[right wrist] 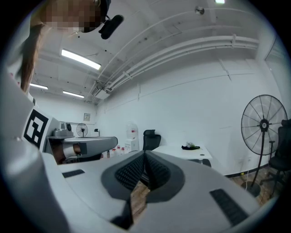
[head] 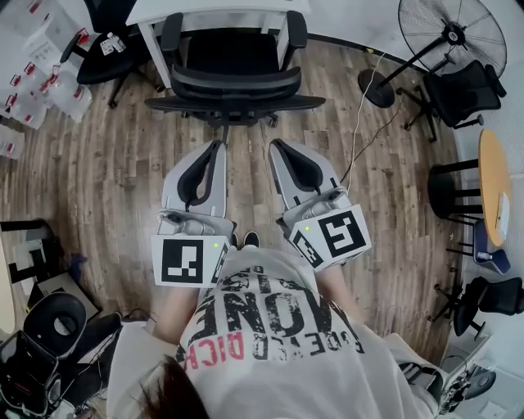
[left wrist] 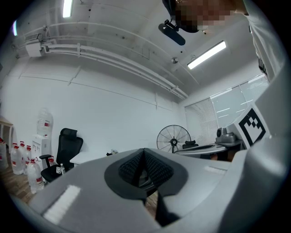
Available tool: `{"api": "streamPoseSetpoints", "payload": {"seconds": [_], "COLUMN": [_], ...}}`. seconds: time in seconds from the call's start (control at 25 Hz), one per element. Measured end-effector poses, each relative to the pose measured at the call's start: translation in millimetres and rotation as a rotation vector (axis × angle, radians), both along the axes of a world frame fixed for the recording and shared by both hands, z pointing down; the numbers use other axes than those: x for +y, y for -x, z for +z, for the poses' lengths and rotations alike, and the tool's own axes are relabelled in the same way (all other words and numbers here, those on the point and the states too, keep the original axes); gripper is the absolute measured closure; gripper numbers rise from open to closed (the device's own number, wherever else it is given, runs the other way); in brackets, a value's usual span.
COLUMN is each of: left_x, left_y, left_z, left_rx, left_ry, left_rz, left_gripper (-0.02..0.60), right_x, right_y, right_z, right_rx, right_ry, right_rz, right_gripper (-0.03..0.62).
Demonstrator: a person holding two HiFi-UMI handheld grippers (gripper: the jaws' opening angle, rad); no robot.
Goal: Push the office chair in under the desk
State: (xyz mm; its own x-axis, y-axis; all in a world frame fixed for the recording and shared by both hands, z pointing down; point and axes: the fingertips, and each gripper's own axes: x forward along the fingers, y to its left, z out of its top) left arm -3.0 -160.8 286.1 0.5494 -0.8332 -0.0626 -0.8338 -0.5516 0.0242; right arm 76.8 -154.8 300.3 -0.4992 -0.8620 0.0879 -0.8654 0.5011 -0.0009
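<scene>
Writing on the shirt (head: 270,315): large black letters and a line of red ones were printed across the person's white shirt; "ONE" could be read, the rest could not be made out.
Markers: a black-and-white square pattern was carried on the cube of each gripper; no words were printed on them.
Bottles (head: 37,86): clear water bottles with red labels were stacked at the upper left of the head view; their print was too small to be read.
Left gripper (head: 219,145): the jaws were clenched, pad pressed on pad, as seen in the left gripper view (left wrist: 144,153); nothing was grasped.
Right gripper (head: 276,145): it was likewise clenched on itself (right wrist: 145,154), with nothing grasped.
Office chair (head: 233,78): the black chair stood straight ahead of both grippers at the desk (head: 221,10), its backrest turned toward the person. How far it reached under the white top could not be told.
Gap: the gripper tips were held near the backrest but apart from it, with wooden floor (head: 106,180) seen between.
Surroundings: a standing fan (head: 450,33) stood at the upper right and a cable (head: 360,139) ran over the floor near its base. A second black chair (head: 106,49) stood left of the desk. A round wooden table (head: 494,196) was seen at the right edge.
</scene>
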Motion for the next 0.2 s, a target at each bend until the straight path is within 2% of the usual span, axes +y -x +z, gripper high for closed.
{"api": "streamPoseSetpoints", "payload": {"seconds": [0.2], "left_x": [2.8], "left_y": [0.7], "left_z": [1.4], "left_rx": [-0.003], "left_ry": [-0.002], "left_rz": [0.000], "left_gripper": [0.571], "right_x": [2.8], "right_y": [1.3], "right_z": [2.2], "right_rx": [0.000], "right_ry": [-0.001], "right_rz": [-0.003], "right_gripper": [0.579]}}
